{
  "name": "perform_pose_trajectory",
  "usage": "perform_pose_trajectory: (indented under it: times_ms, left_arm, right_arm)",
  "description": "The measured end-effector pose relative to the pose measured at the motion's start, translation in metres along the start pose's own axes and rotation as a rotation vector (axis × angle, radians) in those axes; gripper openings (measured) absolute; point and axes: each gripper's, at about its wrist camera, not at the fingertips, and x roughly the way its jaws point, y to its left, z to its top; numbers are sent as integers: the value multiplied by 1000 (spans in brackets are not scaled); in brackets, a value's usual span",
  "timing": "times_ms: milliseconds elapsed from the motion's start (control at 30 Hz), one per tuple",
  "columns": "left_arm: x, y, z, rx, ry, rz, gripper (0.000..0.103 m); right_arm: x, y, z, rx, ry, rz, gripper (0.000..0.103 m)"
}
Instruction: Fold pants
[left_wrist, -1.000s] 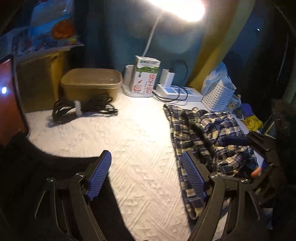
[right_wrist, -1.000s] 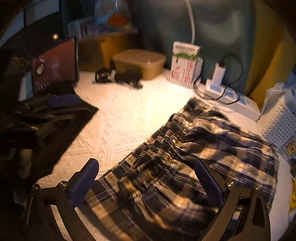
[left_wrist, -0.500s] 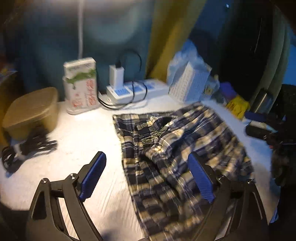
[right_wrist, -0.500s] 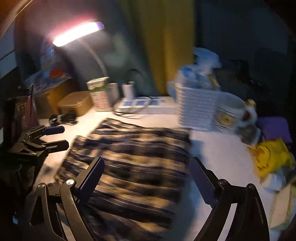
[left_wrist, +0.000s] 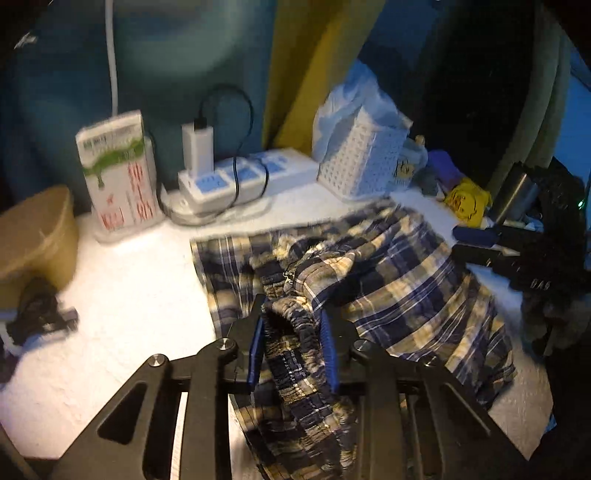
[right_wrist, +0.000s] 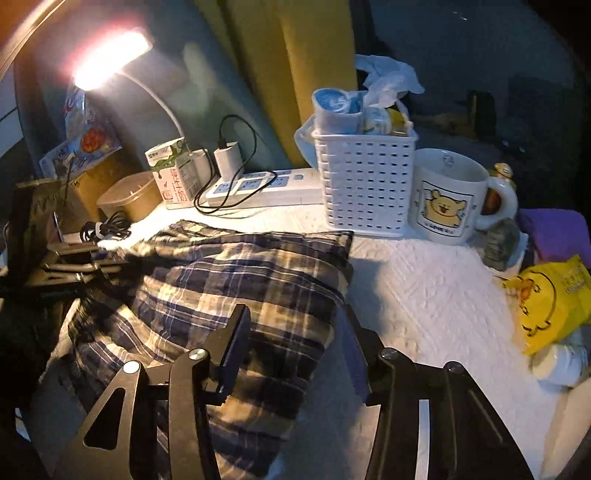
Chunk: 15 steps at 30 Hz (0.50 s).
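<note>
2 grippers reach in low from 6 o'clock. The left gripper (left_wrist: 291, 334) pinches the gathered waistband of the plaid pants (left_wrist: 388, 291), which lie on the white cover (left_wrist: 122, 306). The right gripper (right_wrist: 295, 332) straddles the pants' edge half-closed; its right finger (right_wrist: 351, 350) looks blurred.

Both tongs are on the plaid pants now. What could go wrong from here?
1. The left tongs pinch only a bunched bit of waistband on the pants; it may slip out when lifted.
2. The right tongs straddle a fabric edge, jaws not fully shut, so the grip looks uncertain.
3. A wide swing could knock the mug or white basket.
</note>
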Motion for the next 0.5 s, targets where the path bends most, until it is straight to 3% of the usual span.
perform_pose_trajectory:
  times_ms: [100,333,400,500]
  left_arm:
    - [0,0,13,38,-9,24,26]
    - [8,14,40,19,-45,42,26]
    - [22,23,44,12,-15,54,26]
    - [48,37,41,-11,61,70,26]
  right_arm:
    - [5,7,4,-26,-5,17,50]
    - [27,7,27,-74,2,31,45]
    - [39,6,33,-87,16,19,45]
    - [69,2,38,-92,64,-17,35]
